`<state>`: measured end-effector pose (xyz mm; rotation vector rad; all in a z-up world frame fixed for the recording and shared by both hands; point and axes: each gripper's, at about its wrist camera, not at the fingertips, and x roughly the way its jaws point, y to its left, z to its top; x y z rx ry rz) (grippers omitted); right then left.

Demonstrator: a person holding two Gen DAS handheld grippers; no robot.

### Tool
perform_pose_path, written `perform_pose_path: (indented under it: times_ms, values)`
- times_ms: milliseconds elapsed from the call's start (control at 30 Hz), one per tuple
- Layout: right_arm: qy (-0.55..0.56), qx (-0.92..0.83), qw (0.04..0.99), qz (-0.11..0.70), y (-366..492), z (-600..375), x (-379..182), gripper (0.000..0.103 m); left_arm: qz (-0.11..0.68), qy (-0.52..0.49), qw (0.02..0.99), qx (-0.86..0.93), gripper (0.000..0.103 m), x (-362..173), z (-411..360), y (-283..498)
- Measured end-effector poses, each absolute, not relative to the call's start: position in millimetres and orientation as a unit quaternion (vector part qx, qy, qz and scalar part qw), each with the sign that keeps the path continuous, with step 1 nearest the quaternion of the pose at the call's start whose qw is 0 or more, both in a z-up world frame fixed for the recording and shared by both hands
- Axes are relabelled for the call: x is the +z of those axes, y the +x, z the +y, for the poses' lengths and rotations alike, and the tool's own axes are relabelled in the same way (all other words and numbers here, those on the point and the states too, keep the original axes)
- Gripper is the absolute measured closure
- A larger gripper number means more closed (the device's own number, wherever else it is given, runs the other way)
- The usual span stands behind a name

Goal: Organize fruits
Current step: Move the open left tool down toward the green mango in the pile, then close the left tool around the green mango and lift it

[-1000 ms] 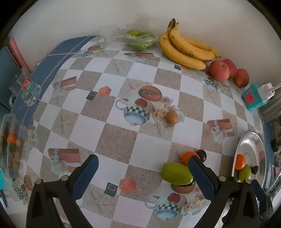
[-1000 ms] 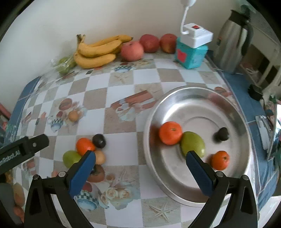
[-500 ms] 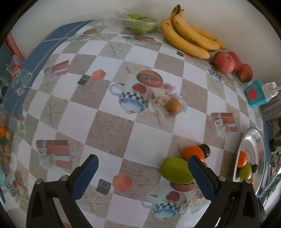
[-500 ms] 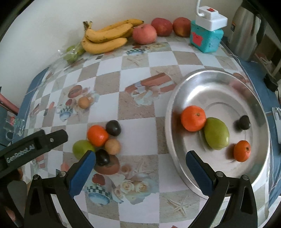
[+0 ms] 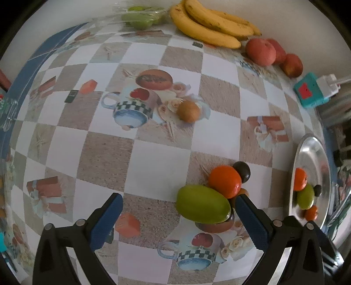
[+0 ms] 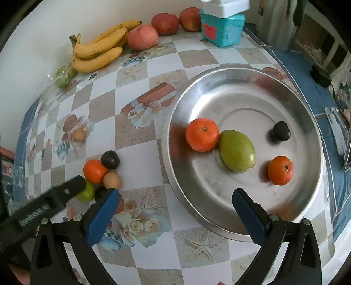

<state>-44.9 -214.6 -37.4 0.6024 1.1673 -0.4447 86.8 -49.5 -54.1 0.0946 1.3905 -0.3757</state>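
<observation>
A cluster of fruit lies on the checked tablecloth: a green mango [image 5: 203, 203], an orange [image 5: 224, 180], a dark plum [image 5: 242, 171] and a small brown fruit [image 6: 111, 180]. My left gripper [image 5: 176, 219] stands open just in front of the mango, its right finger beside the fruit. A steel tray [image 6: 307, 114] holds a green mango [image 6: 238, 150], two oranges [image 6: 201, 134] and a dark plum [image 6: 280, 131]. My right gripper [image 6: 174, 213] hangs open over the tray's near rim. A lone brown kiwi [image 5: 188, 110] sits mid-table.
Along the back wall lie bananas [image 5: 210, 26], red apples [image 5: 261, 51], a bag of green fruit [image 5: 140, 16] and a teal power block [image 5: 309, 91]. A metal kettle [image 6: 276, 24] stands behind the tray. The left gripper's arm [image 6: 43, 208] shows in the right wrist view.
The left gripper has moved forward and down toward the fruit cluster, which now looks larger. The right gripper has shifted right, closer over the tray.
</observation>
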Motion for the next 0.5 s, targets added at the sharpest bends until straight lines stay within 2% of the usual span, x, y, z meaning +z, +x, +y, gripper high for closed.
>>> perform_pose_path:
  times_ms: [367,500]
  values:
    - [0.293,-0.204,0.760,0.544,-48,-218,-40,0.001,0.635,0.061,0.746,-0.191,0.001,-68,-61,84]
    - [0.295,-0.204,0.758,0.545,-48,-218,-41,0.001,0.628,0.061,0.747,-0.208,0.013,-66,-65,86]
